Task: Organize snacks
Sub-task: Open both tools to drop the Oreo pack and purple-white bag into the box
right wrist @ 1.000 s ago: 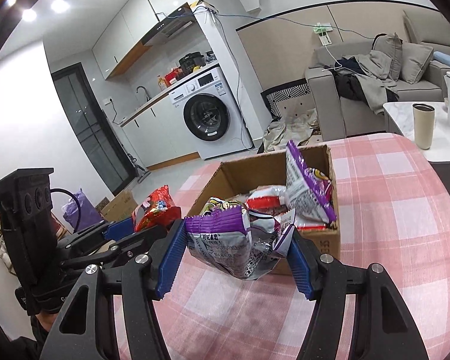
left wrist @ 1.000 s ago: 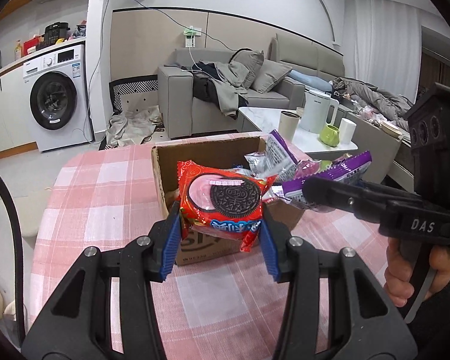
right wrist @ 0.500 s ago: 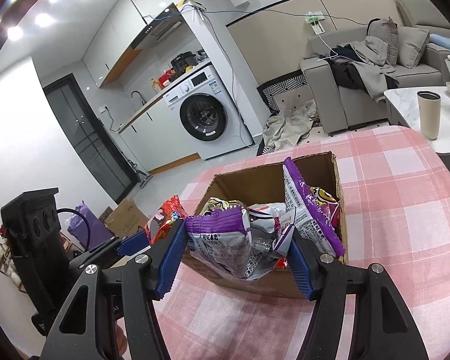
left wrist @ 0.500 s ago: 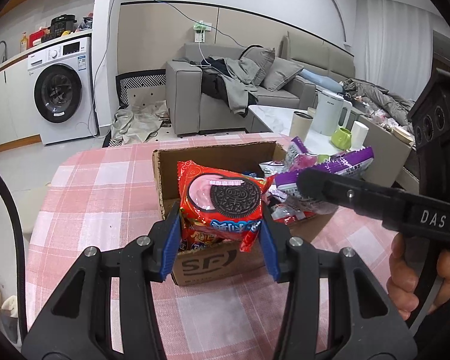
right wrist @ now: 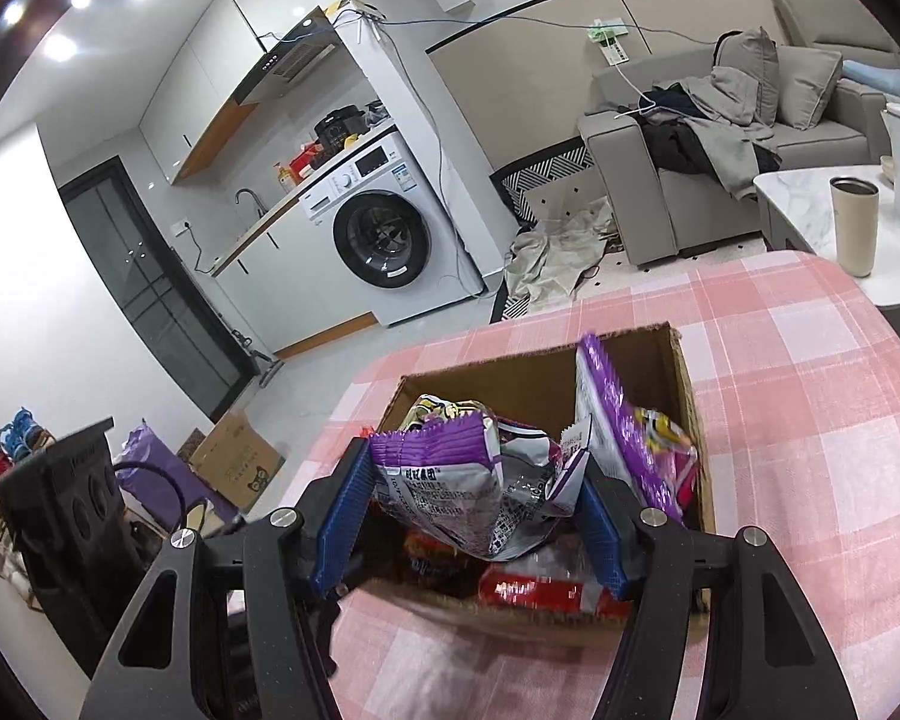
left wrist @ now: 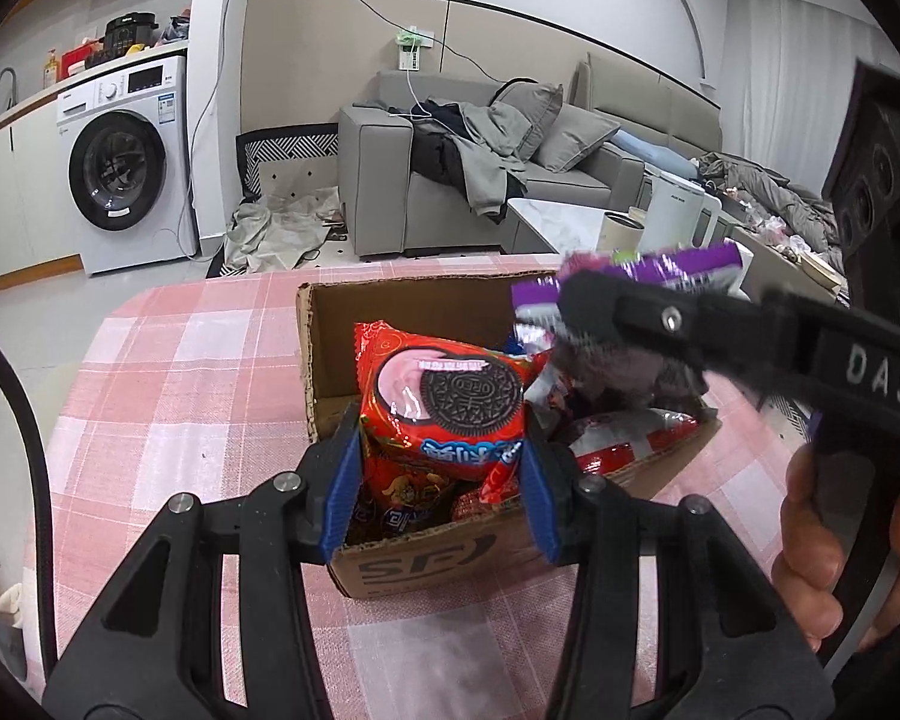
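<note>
Left gripper (left wrist: 441, 480) clamped on red cookie packet (left wrist: 444, 402), held over near end of cardboard box (left wrist: 330, 324). Right gripper (right wrist: 474, 516) part-open but pinching crumpled purple snack bag (right wrist: 450, 480) above same box. Box on pink checked tablecloth (right wrist: 810, 420), already crowded. Risks: grippers collide over box; packets released together pile up, spill over wall; tight squeeze crushes cookies.

- We clamp the red Oreo packet (left wrist: 444, 402) in the left gripper (left wrist: 441, 483), over the cardboard box (left wrist: 426, 564).
- Our right gripper (left wrist: 624, 324) pinches a purple bag (left wrist: 678, 267) alongside.
</note>
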